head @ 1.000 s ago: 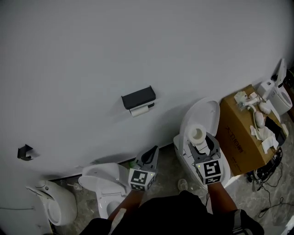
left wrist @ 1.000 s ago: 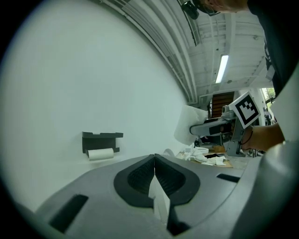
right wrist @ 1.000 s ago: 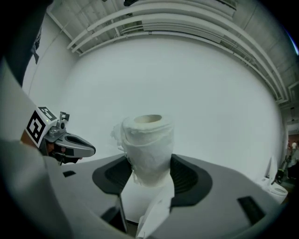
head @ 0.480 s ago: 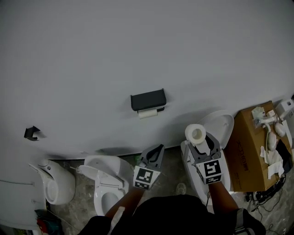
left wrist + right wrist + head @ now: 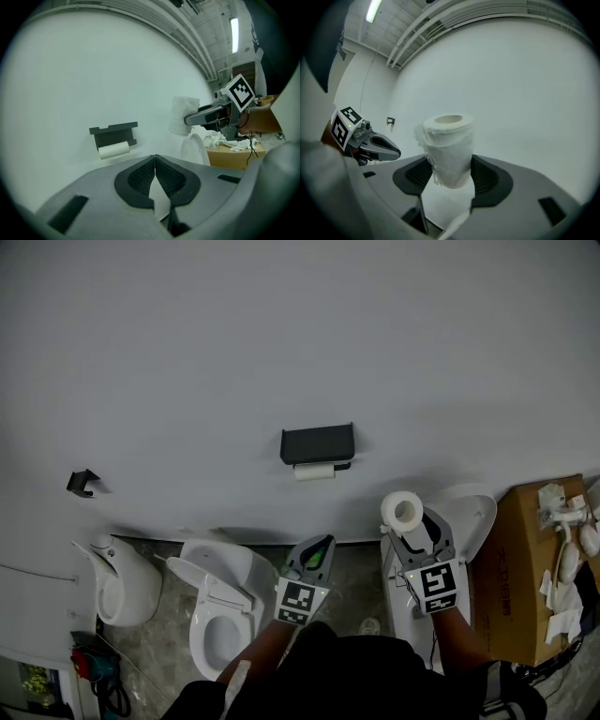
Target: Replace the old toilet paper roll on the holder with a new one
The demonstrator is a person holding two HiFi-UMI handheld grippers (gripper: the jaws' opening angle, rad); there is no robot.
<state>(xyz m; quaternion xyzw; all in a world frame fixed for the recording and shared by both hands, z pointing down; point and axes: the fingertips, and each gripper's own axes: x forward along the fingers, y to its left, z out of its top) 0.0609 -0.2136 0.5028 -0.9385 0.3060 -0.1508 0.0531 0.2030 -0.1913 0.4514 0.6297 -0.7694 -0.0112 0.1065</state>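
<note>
A black holder [image 5: 317, 442] is fixed to the white wall, with the thin old roll [image 5: 314, 471] hanging under it. The left gripper view shows the holder [image 5: 114, 133] and old roll [image 5: 114, 149] ahead and to the left. My right gripper [image 5: 412, 523] is shut on a fresh white toilet roll [image 5: 403, 511], held upright to the right of and below the holder. In the right gripper view the new roll [image 5: 449, 150] stands between the pads [image 5: 487, 176]. My left gripper [image 5: 317, 551] is shut and empty, below the holder; its jaws [image 5: 154, 161] meet.
A white toilet with its lid up [image 5: 217, 601] stands lower left, with a urinal-like fixture [image 5: 117, 582] further left. Another toilet [image 5: 469, 512] stands behind the right gripper. A cardboard box [image 5: 525, 568] with white parts on it is at the right. A small black hook [image 5: 82, 482] is on the wall.
Both grippers have moved toward the wall, and the right one still carries the new roll. The head view has swung, so the holder now sits nearer the centre, above the grippers.
</note>
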